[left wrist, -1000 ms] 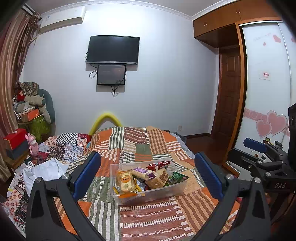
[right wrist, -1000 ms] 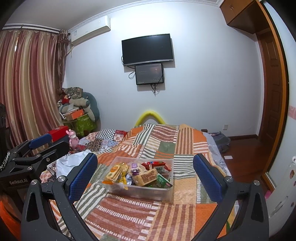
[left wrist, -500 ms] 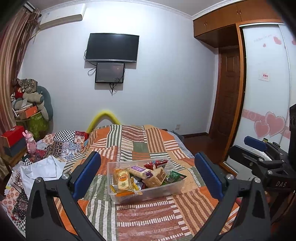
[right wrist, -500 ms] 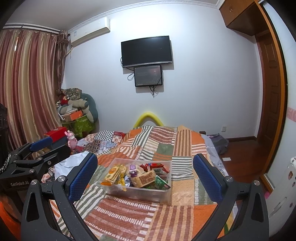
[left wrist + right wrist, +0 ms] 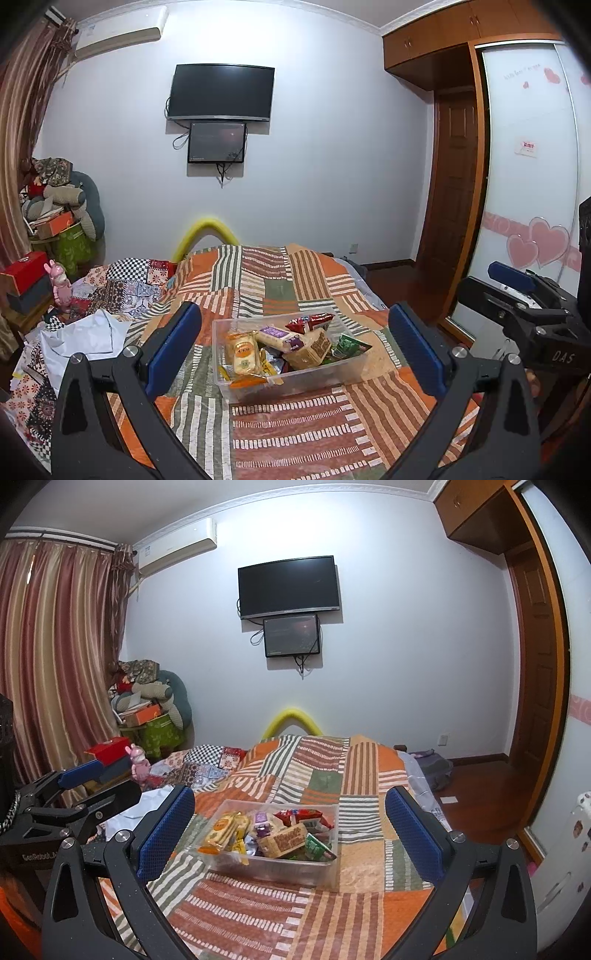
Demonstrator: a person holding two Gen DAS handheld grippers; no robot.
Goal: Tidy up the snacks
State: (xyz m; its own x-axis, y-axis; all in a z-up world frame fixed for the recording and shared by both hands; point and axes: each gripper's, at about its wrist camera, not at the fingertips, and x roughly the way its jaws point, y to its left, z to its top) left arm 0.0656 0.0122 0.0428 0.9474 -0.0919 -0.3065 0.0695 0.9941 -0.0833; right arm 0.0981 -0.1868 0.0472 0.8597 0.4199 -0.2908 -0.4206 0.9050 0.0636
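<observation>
Since 1 second ago we see both views sitting a little higher and farther back, so the clear bin [image 5: 288, 373] reads lower and smaller between the fingers, while its contents lie as they did.

Largest is the bed [image 5: 295, 417], covered by a patchwork quilt of orange, green and striped squares, running from the near edge to the far wall. On the far wall hangs a dark TV [image 5: 221, 92] with a smaller screen [image 5: 217, 142] just beneath it. Left of the bed we see a pile of cushions and boxes [image 5: 147, 709] beside striped curtains [image 5: 55, 664].

In the middle of the bed rests the bin, holding the snacks [image 5: 273, 830]: a yellow packet [image 5: 243, 350] at the left, a brown box [image 5: 312, 349] in the middle, a red packet [image 5: 310, 322] at the far side and a green packet [image 5: 347, 345] at the right.

Our left gripper [image 5: 295, 350] and right gripper [image 5: 290, 830] both hang above the near bed, fingers spread wide with nothing between them, well apart from the bin.
</observation>
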